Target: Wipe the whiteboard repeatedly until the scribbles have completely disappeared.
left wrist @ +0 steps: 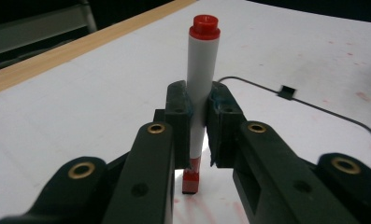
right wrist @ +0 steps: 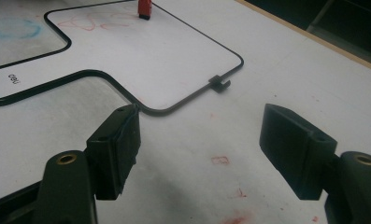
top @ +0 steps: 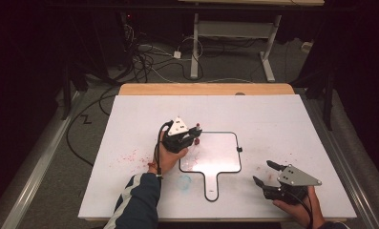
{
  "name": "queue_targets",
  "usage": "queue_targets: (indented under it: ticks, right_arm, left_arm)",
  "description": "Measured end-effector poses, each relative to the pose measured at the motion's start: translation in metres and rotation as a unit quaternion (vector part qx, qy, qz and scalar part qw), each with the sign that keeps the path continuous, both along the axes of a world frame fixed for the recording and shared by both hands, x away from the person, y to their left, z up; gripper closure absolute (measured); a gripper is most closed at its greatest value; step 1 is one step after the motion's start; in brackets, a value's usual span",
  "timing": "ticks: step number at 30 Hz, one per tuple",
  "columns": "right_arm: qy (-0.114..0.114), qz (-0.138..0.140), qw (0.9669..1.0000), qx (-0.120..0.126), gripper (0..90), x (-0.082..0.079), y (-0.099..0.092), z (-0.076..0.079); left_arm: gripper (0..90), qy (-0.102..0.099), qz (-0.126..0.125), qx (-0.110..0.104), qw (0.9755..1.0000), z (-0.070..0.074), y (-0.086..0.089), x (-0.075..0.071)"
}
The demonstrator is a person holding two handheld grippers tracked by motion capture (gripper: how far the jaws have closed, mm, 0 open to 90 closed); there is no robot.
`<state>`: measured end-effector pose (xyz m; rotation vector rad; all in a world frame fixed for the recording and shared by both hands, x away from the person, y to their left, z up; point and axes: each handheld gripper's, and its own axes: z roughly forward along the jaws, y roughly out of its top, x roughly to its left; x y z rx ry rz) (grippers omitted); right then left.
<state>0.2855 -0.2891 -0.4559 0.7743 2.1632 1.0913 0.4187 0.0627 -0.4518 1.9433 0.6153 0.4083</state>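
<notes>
The left gripper clamps a red-capped marker upright, tip down on the whiteboard, left hand angled forward, while the right gripper, jaws wide, rests beside the board.

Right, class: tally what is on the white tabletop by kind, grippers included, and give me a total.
Grippers: 2, left gripper and right gripper
Red marker: 1
Handled whiteboard: 1
Total: 4
</notes>
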Motion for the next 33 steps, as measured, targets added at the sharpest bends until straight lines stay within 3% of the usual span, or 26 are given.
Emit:
queue_targets:
  ticks: [4, 7, 9, 13, 16, 23, 26, 29, 33]
  right_arm:
    - [0.0, 0.001, 1.0, 0.0, 30.0, 0.0, 0.001, 0.0]
    - [-0.001, 0.001, 1.0, -0.002, 30.0, 0.0, 0.001, 0.0]
    - [-0.001, -0.001, 1.0, -0.003, 30.0, 0.0, 0.0, 0.0]
    - [-0.003, -0.002, 1.0, -0.004, 30.0, 0.0, 0.0, 0.0]
    - [-0.002, 0.0, 1.0, -0.005, 30.0, 0.0, 0.001, 0.0]
    - [0.001, 0.002, 1.0, -0.005, 30.0, 0.0, 0.002, -0.001]
    - [0.0, 0.004, 1.0, -0.007, 30.0, 0.0, 0.002, -0.001]
    - [0.0, 0.004, 1.0, -0.006, 30.0, 0.0, 0.002, 0.0]
    - [0.0, 0.004, 1.0, -0.006, 30.0, -0.001, 0.002, 0.0]
  left_arm:
    - [78.9, 0.004, 0.009, 0.006, 0.9999, 0.002, 0.003, 0.0]
    - [78.9, -0.005, 0.032, 0.013, 0.9994, 0.003, 0.013, 0.005]
    - [78.9, 0.006, 0.058, 0.015, 0.9982, 0.003, 0.021, 0.005]
    - [78.9, 0.009, 0.091, 0.013, 0.9958, 0.002, 0.036, 0.01]
    - [78.9, 0.013, 0.086, 0.002, 0.9962, 0.001, 0.038, 0.01]
    - [78.8, 0.016, 0.031, -0.013, 0.9993, -0.001, 0.016, -0.004]
    - [78.7, 0.014, 0.011, -0.004, 0.9998, 0.0, 0.008, -0.011]
    - [78.7, 0.01, 0.007, 0.006, 0.9999, 0.002, 0.005, -0.014]
    - [78.9, 0.003, 0.027, 0.021, 0.9994, 0.003, 0.01, -0.012]
